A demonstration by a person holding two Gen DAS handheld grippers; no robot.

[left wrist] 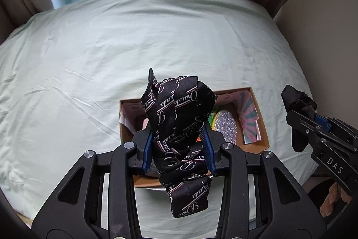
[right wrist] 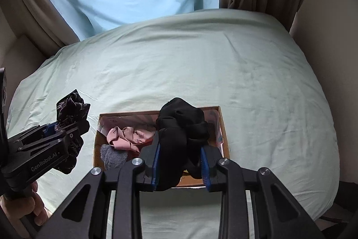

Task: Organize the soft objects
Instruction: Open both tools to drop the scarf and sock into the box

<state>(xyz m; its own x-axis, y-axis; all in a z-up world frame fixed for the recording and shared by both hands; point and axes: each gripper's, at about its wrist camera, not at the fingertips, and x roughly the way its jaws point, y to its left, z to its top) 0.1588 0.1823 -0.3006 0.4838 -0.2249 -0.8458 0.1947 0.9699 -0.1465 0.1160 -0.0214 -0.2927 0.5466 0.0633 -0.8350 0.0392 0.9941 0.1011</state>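
Partly hidden box [right wrist: 224,138] beneath cloths [right wrist: 181,133].

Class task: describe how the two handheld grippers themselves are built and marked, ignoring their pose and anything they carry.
Both are matte black frames of angular linkage bars with triangular cut-outs and round silver pivot bolts. Each finger carries a blue ribbed pad. The left gripper bears "GenRobot.AI" in white lettering in the right wrist view; the right gripper shows "DAS" in the left wrist view. No cables show. Bare fingers hold the handles; no sleeves are visible.

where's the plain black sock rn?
The plain black sock is clamped in the right tool, held above the cardboard box on the bed; in the left wrist view it shows at the far right.
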